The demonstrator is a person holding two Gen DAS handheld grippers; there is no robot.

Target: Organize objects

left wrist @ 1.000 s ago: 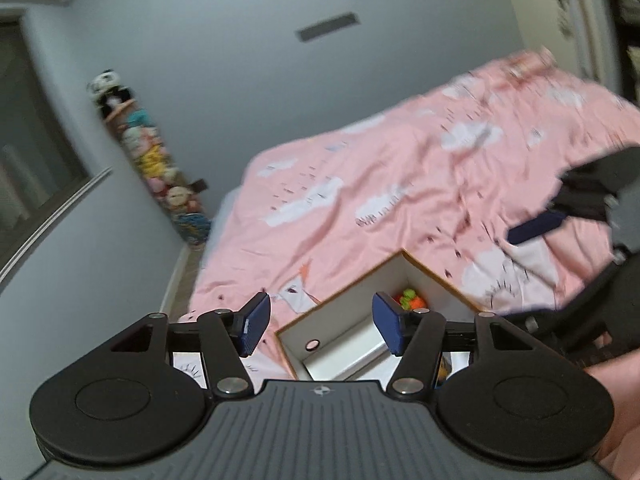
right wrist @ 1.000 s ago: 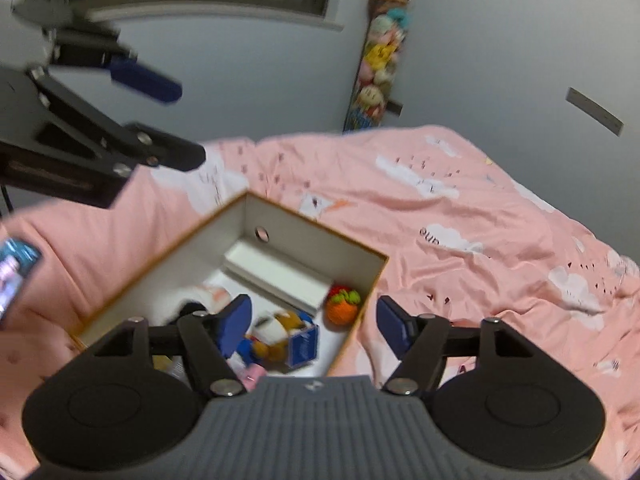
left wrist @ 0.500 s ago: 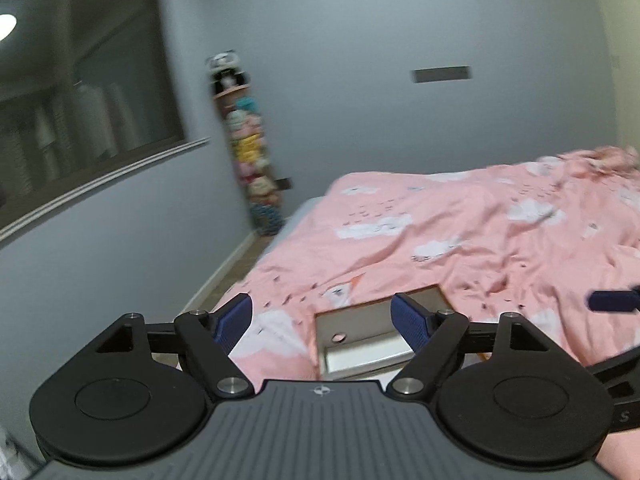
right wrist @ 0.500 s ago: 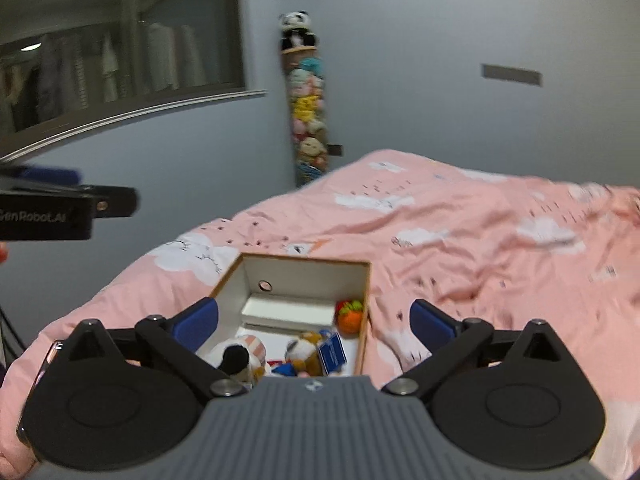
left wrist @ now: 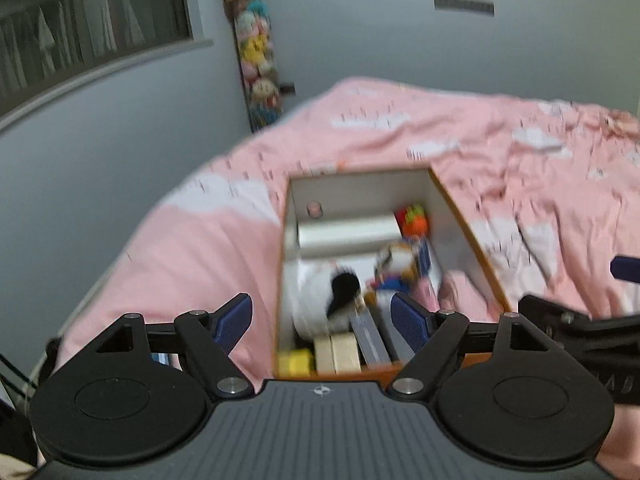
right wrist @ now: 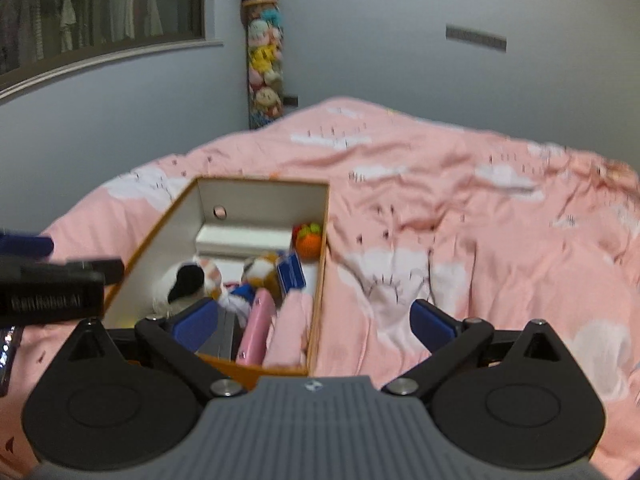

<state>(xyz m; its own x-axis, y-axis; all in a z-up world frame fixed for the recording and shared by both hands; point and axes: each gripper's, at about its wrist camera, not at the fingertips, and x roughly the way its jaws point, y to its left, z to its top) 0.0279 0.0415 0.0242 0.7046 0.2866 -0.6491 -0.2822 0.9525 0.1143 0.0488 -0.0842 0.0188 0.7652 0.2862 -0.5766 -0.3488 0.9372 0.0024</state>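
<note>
Nearest the cams, left gripper (left wrist: 321, 319) & right gripper (right wrist: 314, 322) hung w/ jaws apart, holding nothing. Just beyond, the box (right wrist: 318, 280) sat on the pink bedspread (right wrist: 460, 240), its near end cut off by the grippers; toys inside (left wrist: 384, 268) too blurred to ID. Farther back, plush stack (right wrist: 262, 56).

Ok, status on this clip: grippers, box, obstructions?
Left gripper open, empty. Right gripper open, empty. Storage box on pink duvet, packed with toys. Nothing blocking.

Soft wrinkled cloth bedspread (right wrist: 460, 240); matt white-lined box (right wrist: 256, 204) holds fuzzy plush toys (left wrist: 328, 296).
</note>
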